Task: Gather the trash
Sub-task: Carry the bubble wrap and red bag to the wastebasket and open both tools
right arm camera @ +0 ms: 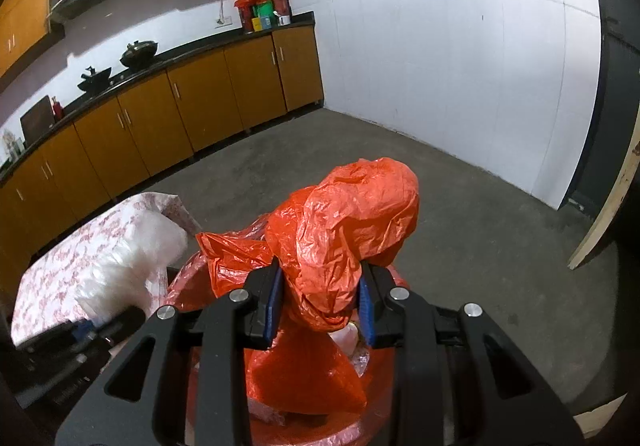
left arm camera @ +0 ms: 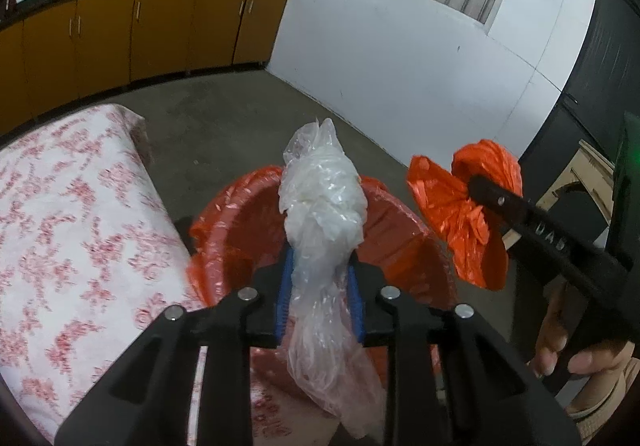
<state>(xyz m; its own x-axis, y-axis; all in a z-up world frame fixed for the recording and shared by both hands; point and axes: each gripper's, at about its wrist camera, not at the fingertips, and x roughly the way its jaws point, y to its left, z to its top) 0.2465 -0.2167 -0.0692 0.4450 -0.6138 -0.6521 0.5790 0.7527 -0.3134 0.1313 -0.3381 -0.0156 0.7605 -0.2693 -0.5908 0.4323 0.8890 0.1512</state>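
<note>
Here the left gripper [left arm camera: 320, 294] is clamped on a clear bag [left arm camera: 324, 202], and the right gripper [right arm camera: 320, 302] on an orange bag [right arm camera: 344, 230], both held over the orange-lined bin [left arm camera: 400, 222]. Beside it stands a floral-clothed table [left arm camera: 68, 214]; beyond, cabinets [left arm camera: 160, 30].

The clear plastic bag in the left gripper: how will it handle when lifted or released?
The clear plastic bag looks floppy: it bunches above the left gripper and droops below it. Probably very light, thin crinkled film. It may slip or cling on release over the red-lined bin.
</note>
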